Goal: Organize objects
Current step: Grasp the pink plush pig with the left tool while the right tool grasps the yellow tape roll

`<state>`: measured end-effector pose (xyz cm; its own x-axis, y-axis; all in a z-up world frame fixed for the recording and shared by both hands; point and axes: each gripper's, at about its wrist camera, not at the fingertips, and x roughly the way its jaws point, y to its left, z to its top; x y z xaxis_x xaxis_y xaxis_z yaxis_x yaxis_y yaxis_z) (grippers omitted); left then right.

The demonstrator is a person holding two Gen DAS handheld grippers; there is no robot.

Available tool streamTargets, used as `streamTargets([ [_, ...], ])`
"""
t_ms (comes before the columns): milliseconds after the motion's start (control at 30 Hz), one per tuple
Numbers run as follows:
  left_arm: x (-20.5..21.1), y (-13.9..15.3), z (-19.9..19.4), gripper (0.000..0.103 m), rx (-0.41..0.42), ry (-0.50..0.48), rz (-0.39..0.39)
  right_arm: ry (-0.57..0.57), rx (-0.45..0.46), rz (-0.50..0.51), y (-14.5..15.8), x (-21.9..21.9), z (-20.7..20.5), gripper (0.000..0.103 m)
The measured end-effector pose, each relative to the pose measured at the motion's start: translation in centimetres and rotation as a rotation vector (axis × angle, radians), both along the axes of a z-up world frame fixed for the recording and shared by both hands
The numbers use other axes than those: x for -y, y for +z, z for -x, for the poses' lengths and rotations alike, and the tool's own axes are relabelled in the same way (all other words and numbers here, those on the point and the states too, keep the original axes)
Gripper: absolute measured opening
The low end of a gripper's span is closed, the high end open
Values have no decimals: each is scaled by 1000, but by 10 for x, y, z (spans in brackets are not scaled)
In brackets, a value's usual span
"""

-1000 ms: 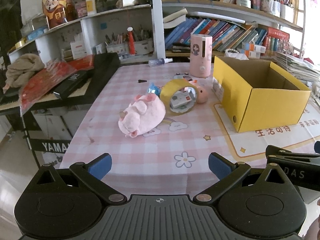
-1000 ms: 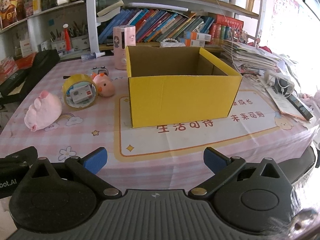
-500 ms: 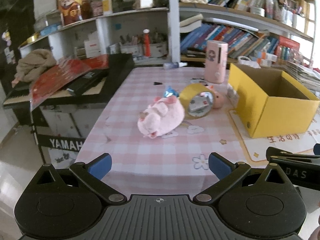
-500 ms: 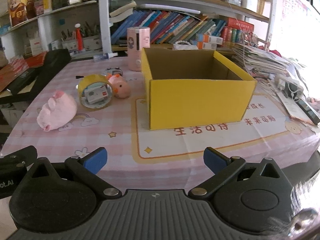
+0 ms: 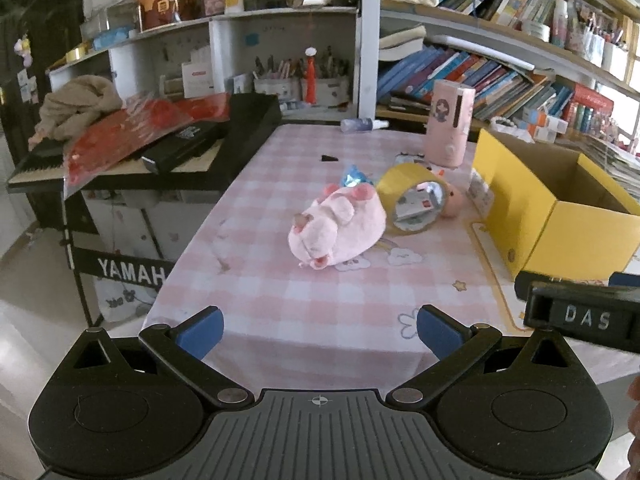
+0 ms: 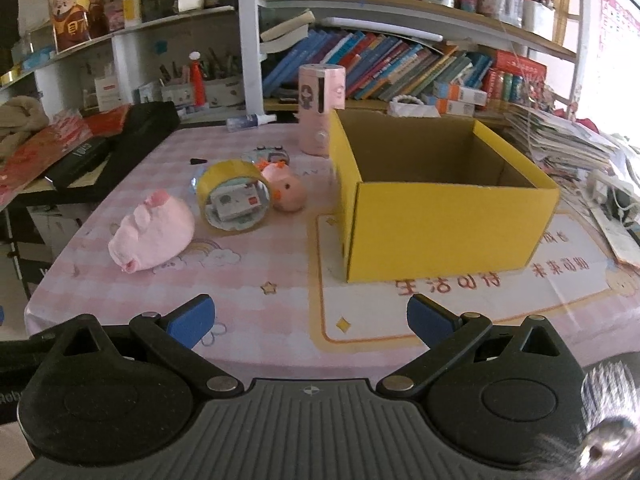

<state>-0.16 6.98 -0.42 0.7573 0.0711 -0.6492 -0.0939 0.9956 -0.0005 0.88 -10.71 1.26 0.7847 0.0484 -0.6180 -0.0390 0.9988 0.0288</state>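
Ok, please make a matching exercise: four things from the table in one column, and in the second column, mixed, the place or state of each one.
Things:
1. pink plush pig
2. yellow tape roll
3. yellow cardboard box
4. pink cylinder device

Places or states:
A. open at the top, nothing seen inside
B. standing upright behind the box's far left corner
C. lying on its side, nearest the table's left edge
D. propped on edge, a small card showing through its hole

Pairs: 1-C, 2-D, 3-A, 4-B
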Motion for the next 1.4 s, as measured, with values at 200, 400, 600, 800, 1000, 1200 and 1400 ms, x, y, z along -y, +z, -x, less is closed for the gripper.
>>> streamTargets([
  [200, -9, -4, -19, 103, -23, 13, 40, 55, 29, -25, 3, -6, -19, 102],
  [400, -6, -9, -39, 103, -30, -13, 6, 117, 59, -55, 7, -14, -45, 99],
  [600, -9, -16, -66, 103, -47, -2, -5, 199, 79, -83, 10, -26, -74, 94],
  [800, -14, -23, -97, 103, -70, 27, -16, 249, 71, -95, 6, -37, -110, 95],
  [1000, -11, -35, -129, 103, -97, 8, -55, 241, 34, -82, -6, -44, -152, 100],
  [1200, -3, -49, -157, 103, -129, -32, -97, 218, -58, -89, -27, -46, -192, 103],
  [1400, 10, -62, -179, 103, -157, -88, -147, 234, -122, -88, -45, -48, -215, 103],
])
